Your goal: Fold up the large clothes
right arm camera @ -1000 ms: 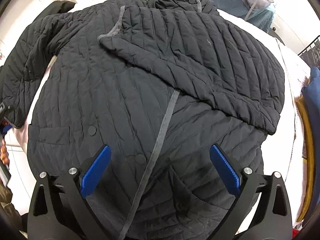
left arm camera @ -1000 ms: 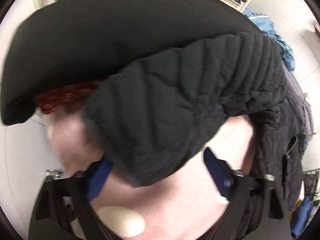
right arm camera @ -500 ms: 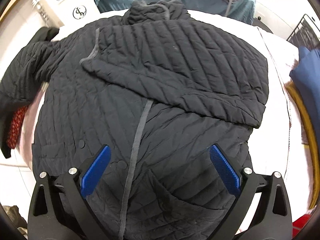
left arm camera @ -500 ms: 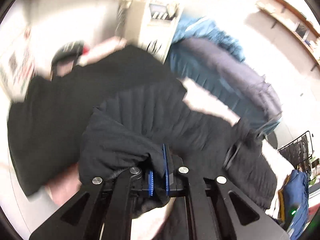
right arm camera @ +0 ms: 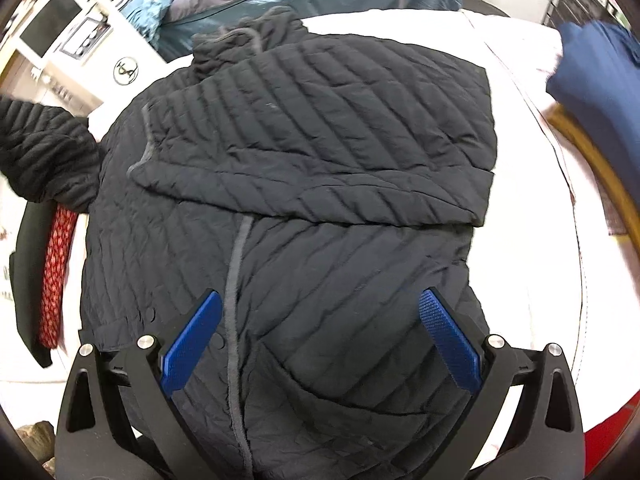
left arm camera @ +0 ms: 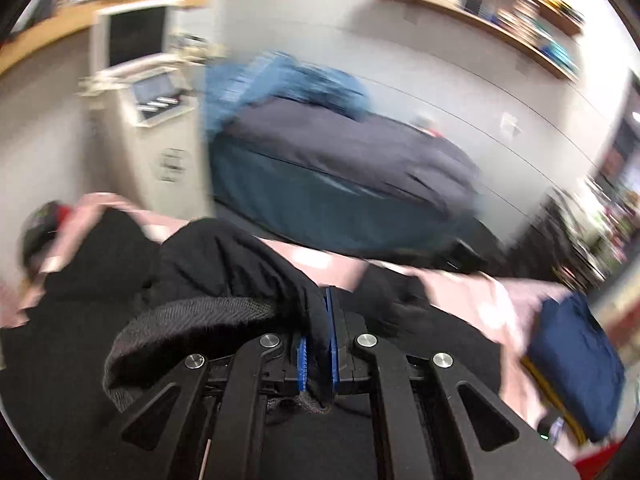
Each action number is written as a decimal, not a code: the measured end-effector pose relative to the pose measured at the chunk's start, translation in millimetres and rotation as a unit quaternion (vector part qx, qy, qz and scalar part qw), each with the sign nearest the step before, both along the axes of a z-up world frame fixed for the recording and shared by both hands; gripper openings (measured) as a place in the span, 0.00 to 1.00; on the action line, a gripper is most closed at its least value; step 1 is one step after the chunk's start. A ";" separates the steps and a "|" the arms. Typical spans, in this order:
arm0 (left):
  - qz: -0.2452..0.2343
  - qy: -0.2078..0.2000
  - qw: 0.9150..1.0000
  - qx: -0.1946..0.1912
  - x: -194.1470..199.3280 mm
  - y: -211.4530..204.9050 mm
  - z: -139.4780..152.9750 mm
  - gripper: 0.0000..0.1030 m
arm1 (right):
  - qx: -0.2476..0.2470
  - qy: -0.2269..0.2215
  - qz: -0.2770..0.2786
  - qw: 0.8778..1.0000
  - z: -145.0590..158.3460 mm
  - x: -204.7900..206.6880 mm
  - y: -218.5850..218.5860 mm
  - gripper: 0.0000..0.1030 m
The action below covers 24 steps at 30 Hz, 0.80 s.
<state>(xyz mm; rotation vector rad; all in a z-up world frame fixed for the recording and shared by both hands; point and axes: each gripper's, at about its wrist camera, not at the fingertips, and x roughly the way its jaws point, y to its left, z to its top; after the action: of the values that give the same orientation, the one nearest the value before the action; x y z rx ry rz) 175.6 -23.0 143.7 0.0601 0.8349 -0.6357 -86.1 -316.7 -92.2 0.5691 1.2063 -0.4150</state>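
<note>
The left gripper has its blue pads clamped tight on a bunch of black fabric, the cuff end of the sleeve of the quilted black jacket, and it is carrying that sleeve up off the left side of the table. The right gripper hangs over the jacket's lower front with its jaws wide apart, touching nothing. The jacket itself lies spread on the white table, collar at the far end, one sleeve already laid across the chest, grey placket running down the middle. Now the risks: the bite on the sleeve looks thin, just a fold of fabric between the pads, and this slippery padded cloth could slide out partway across, dropping the sleeve short or off the edge. A hard pull could also drag the whole body sideways and undo the sleeve already folded, since nothing pins the jacket down. Off the left edge hangs a dark garment with a red patterned lining; the lifted sleeve could snag on it. The left view is heavily blurred, so the exact grip depth is hard to judge.
</note>
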 end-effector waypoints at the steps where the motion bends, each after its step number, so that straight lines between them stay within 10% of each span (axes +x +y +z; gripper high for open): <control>1: -0.028 0.010 1.000 0.000 -7.8 -26.2 -7.5 0.07 | -0.001 0.000 -0.004 1.000 0.2 -1.4 -2.3 0.95; 14: -0.172 0.114 0.971 0.120 -92.9 -209.6 -150.1 0.13 | 0.008 0.012 -0.097 0.995 -6.4 -50.2 -44.1 0.95; 21: -0.216 0.150 0.957 0.124 -116.5 -225.8 -185.5 0.72 | 0.022 0.027 -0.121 0.992 -13.4 -58.0 -53.9 0.95; 24: -0.228 0.151 0.958 0.083 -116.7 -209.5 -170.6 0.80 | 0.016 0.014 -0.115 0.993 -6.3 -48.1 -54.8 0.95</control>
<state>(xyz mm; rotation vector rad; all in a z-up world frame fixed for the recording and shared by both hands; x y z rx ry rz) 58.9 -232.6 -26.8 0.3218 1.1853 -1.0235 -134.2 -371.5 -98.5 0.7362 1.1810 -0.6006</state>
